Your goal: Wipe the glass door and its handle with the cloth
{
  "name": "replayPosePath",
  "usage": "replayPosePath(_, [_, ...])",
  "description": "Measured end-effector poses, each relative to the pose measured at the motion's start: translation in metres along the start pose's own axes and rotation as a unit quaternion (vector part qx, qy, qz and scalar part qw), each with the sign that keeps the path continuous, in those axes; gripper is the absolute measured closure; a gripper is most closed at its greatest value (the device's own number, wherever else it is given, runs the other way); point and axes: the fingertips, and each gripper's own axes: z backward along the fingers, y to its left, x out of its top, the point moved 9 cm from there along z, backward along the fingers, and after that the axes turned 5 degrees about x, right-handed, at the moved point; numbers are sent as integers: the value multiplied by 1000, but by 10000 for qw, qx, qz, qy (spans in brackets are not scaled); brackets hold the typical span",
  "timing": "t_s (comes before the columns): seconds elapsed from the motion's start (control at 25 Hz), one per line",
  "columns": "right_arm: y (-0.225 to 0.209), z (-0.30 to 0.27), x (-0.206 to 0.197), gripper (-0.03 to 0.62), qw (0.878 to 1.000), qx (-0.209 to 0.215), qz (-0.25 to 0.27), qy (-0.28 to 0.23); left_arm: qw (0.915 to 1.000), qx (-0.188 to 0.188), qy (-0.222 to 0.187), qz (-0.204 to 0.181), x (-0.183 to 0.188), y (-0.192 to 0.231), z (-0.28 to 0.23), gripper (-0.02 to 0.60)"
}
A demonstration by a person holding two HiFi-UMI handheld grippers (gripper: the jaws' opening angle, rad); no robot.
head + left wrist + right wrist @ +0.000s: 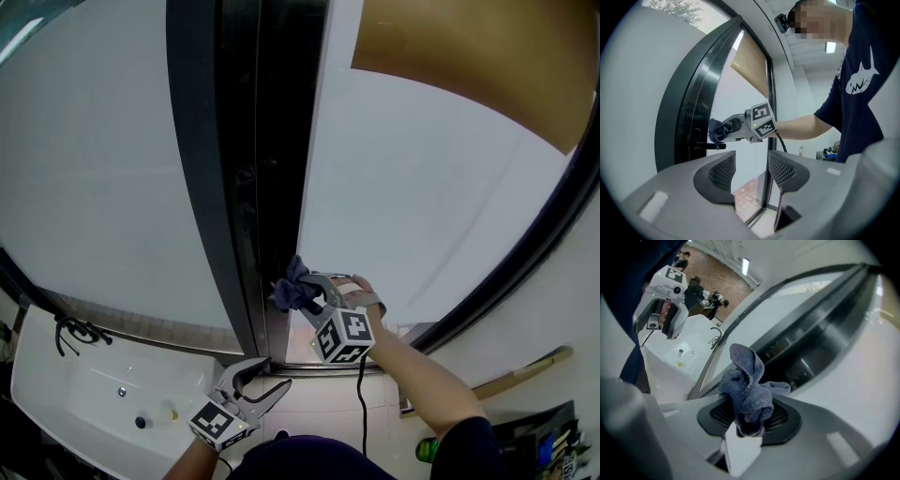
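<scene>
One cloth [747,385] pinched in right gripper [314,292], seemingly touching one handle [710,146].

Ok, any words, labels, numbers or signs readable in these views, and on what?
No readable text anywhere.
The marker cube on the right tongs and the marker cube on the left tongs: black-and-white square patterns only, no letters.
The person's dark shirt: white shark drawing, no words.
Lower right of the head view, clutter: too small to read.
</scene>
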Motion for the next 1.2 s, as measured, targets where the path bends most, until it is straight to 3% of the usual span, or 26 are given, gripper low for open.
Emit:
replayPosePath(0.12, [18,-28,31,450,9967,45,809,28,10000,34,-21,-23,0,-1,3,367])
replayPosePath(0.24, [32,-56,38,450,9920,101,1231,255,9999,117,-34,8,0,1,6,367])
replayPosePath(0.56, [42,-43,8,450,9869,63,1558,426,9998,192,-49,73,-7,4,9,367])
replayPosePath(1.0, [40,4,-57,450,9893,-94,1094,956,10000,6,-93,14,-3,-6,-5,367])
replayPosePath(1.12, [38,12,-66,450,9942,-210,482,937,10000,13,-67,21,-4,-8,-5,367])
replayPosePath(1.2, [42,13,-73,450,9965,-139,-390,723,10000,40,-58,47,-4,-9,-2,367])
